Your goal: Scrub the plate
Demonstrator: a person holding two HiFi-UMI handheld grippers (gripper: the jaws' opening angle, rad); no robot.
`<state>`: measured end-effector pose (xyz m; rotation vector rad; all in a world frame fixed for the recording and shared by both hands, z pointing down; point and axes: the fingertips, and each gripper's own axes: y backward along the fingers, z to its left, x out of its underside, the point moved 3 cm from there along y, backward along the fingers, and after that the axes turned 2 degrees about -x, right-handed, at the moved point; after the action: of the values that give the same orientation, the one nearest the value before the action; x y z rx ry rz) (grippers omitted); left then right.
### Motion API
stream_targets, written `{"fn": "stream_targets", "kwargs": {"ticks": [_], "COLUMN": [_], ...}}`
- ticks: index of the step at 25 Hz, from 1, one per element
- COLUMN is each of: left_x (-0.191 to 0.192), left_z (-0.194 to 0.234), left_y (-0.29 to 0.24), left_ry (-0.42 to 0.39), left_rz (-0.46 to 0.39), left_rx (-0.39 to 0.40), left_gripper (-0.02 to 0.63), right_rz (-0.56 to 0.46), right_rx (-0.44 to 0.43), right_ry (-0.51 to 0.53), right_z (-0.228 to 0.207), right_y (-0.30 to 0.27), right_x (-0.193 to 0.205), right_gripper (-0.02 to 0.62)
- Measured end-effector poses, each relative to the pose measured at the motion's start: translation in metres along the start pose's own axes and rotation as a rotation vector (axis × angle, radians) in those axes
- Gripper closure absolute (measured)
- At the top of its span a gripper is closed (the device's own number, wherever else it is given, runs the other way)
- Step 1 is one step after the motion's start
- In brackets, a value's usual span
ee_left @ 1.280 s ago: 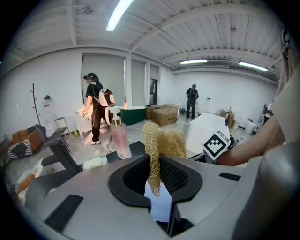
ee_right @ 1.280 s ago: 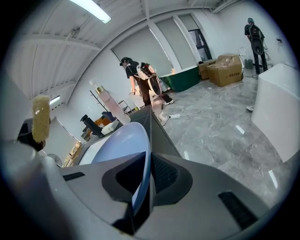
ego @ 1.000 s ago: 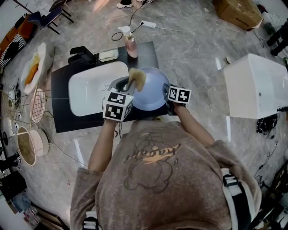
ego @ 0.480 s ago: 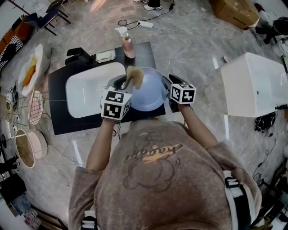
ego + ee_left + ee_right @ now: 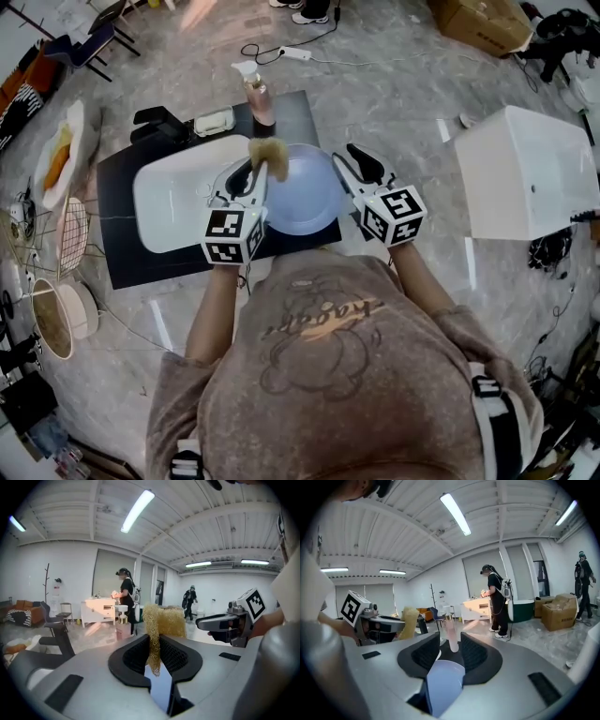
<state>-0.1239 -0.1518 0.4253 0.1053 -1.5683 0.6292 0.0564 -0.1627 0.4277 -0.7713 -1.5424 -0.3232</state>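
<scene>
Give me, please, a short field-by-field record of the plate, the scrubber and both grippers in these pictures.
plate: blue, on the black table, right of the white basin
scrubber: tan mesh, over the plate's far left rim; contact unclear
left gripper: shut on the scrubber
right gripper: beside the plate's right rim, jaws apart and just been closing, nothing gripped between them
pump bottle: pink, upright behind the plate

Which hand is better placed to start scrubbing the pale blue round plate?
Left: its tool clamps the tan mesh scrubber, poised over the edge of the pale blue round plate.
</scene>
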Motion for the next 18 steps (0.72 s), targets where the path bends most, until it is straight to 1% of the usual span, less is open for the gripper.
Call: {"fn": "stream_targets", "kwargs": {"ticks": [3,4,6,7,10,12,18], "left_x": [-0.004,-0.005,-0.005,-0.004,0.005,0.012,0.021], "left_z": [0.001,0.001,0.002,0.003,0.008,0.009,0.006], "left_y": [0.008,0.01,0.016,0.018,0.024,0.026,0.032], "left_ry": [0.039,0.05,0.066,0.073,0.095,0.102,0.114], "left_rz": [-0.088,-0.113,-0.152,-0.165,-0.18,-0.174,-0.161], "left_rx": [-0.013,-0.015,-0.019,-0.024,-0.045,-0.06,-0.086], "left_gripper": [0.541,0.541,0.541,0.541,0.541,0.541,0.541], "right_rz": [-0.064,-0.082,-0.104,-0.107,-0.107,-0.108,-0.109], "right_rx": [-0.009,-0.012,-0.011,-0.005,0.029,0.046,0.026], "right_ry": [-0.001,-0.005,-0.006,-0.006,-0.015,-0.029,-0.063], "right_z": [0.005,0.006,0.008,0.009,0.007,0.005,0.011], "right_y": [0.01,0.013,0.017,0.018,0.019,0.019,0.018], "right_x": [-0.008,-0.009,-0.007,-0.005,0.005,0.01,0.016], "right_gripper": [0.491,0.512,0.544,0.55,0.568,0.595,0.595]}}
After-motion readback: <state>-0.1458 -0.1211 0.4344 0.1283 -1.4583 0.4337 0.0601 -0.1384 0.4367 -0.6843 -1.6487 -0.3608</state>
